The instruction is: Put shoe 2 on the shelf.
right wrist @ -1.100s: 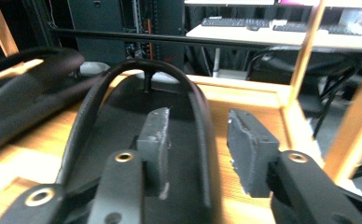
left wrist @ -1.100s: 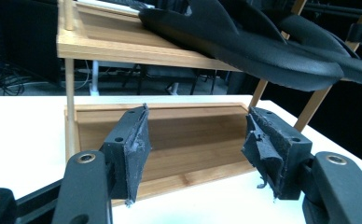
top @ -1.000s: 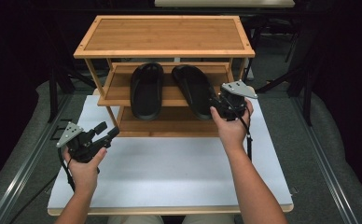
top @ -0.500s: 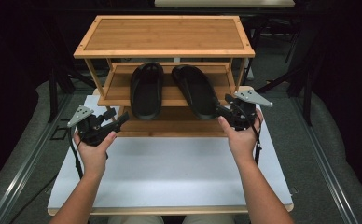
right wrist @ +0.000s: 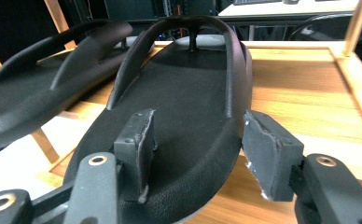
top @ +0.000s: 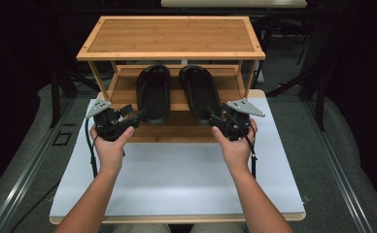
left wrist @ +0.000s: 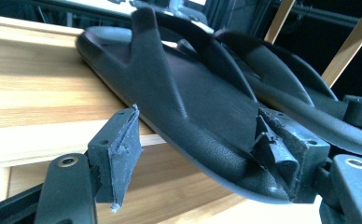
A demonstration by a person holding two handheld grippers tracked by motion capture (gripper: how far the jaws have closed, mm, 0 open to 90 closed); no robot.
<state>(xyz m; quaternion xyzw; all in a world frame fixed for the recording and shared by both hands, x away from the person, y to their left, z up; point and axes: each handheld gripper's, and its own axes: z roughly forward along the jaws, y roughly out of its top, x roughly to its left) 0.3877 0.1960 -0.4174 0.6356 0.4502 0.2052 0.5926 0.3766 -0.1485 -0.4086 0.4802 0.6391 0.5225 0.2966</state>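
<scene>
Since the two black sandals (top: pixel 177 93) lying side by side at the front edge of the rack's middle shelf (top: pixel 123 90) look light, rubbery and bendy, each hand-held gripper, left (top: pixel 137 115) and right (top: pixel 214 120), jaws just opened and straddling a heel unclamped, would best pinch that thick heel rim.

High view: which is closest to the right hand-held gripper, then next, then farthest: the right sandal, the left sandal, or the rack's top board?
From the right hand-held gripper:
1. Right sandal, heel at its jaws.
2. Left sandal, farther left.
3. Top board, above and behind.
</scene>
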